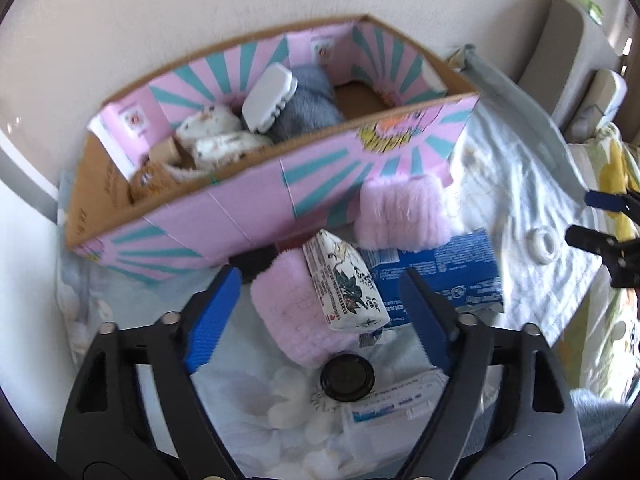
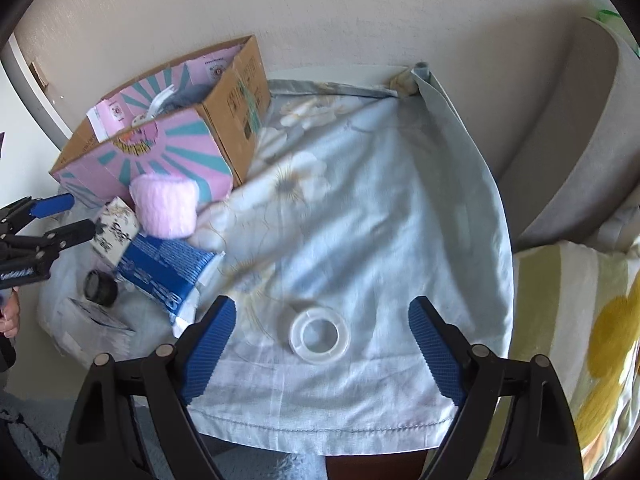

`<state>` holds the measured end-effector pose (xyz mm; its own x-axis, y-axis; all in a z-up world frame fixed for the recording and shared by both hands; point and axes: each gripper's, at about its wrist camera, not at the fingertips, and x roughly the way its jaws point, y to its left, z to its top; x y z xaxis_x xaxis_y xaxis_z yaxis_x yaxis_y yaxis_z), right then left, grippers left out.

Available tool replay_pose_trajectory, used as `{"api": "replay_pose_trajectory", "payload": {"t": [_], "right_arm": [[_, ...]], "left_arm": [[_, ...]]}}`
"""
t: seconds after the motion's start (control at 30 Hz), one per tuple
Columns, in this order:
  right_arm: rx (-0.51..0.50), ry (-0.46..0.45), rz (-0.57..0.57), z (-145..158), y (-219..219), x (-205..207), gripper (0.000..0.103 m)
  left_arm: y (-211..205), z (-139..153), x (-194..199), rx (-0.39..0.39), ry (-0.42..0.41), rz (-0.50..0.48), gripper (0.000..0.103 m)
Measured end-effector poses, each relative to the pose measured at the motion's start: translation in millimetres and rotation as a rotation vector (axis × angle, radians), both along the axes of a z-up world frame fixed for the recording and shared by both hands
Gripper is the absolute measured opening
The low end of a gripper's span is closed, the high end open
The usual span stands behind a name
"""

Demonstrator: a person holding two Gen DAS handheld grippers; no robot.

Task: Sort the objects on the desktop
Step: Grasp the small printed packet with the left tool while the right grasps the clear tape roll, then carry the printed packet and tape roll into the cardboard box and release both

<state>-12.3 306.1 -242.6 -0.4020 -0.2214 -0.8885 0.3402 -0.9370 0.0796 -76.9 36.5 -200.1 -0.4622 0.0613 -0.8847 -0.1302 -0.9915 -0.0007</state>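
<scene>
My left gripper [image 1: 320, 300] is open, its blue pads either side of a pink fluffy item [image 1: 288, 312] and a white printed packet [image 1: 344, 284] lying on the cloth. A second pink fluffy item [image 1: 404, 212] leans against the pink and teal cardboard box [image 1: 256, 204], beside a blue carton [image 1: 440, 268]. The box holds a white case [image 1: 270, 96], grey fabric and white slippers. My right gripper [image 2: 320, 344] is open over a clear tape roll [image 2: 319, 334]. The box [image 2: 168, 148], pink item [image 2: 166, 206] and blue carton [image 2: 164, 272] show at the left of the right wrist view.
A black round lid [image 1: 347, 376] and a white paper pack [image 1: 392, 408] lie near my left gripper. The floral cloth [image 2: 360, 208] covers a round table against the wall. A grey chair [image 2: 580, 140] and a yellow-patterned cushion [image 2: 580, 340] stand to the right.
</scene>
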Motion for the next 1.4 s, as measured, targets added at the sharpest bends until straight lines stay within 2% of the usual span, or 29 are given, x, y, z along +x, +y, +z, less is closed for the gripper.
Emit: {"api": "replay_pose_trajectory", "payload": {"t": [0.2, 0.47, 0.57, 0.73, 0.8, 1.0, 1.2, 1.4], "right_arm": [[0.029, 0.013, -0.034, -22, 3, 9, 0.067], [0.057, 0.015, -0.007, -37, -2, 6, 0.056], [0.05, 0.024, -0.007, -37, -2, 6, 0.052], [0.039, 0.032, 0.011, -35, -5, 8, 0.04], [0.037, 0.033, 0.015, -35, -6, 9, 0.039], [0.014, 0.032, 0.0, -35, -2, 8, 0.039], [0.008, 0.036, -0.001, -33, 0, 7, 0.039], [-0.004, 0.036, -0.004, -34, 1, 6, 0.039]], "left_arm": [[6, -17, 8, 0.0, 0.016, 0.025, 0.062], [12, -23, 11, -0.006, 0.041, 0.018, 0.043], [18, -21, 13, -0.038, 0.057, 0.001, 0.042], [29, -16, 17, -0.057, 0.089, -0.039, 0.042], [31, -19, 15, -0.066, 0.079, -0.042, 0.042], [30, -19, 14, -0.019, 0.078, -0.031, 0.042], [24, -16, 14, 0.036, 0.09, -0.005, 0.029], [21, -25, 10, 0.041, 0.057, 0.019, 0.029]]}}
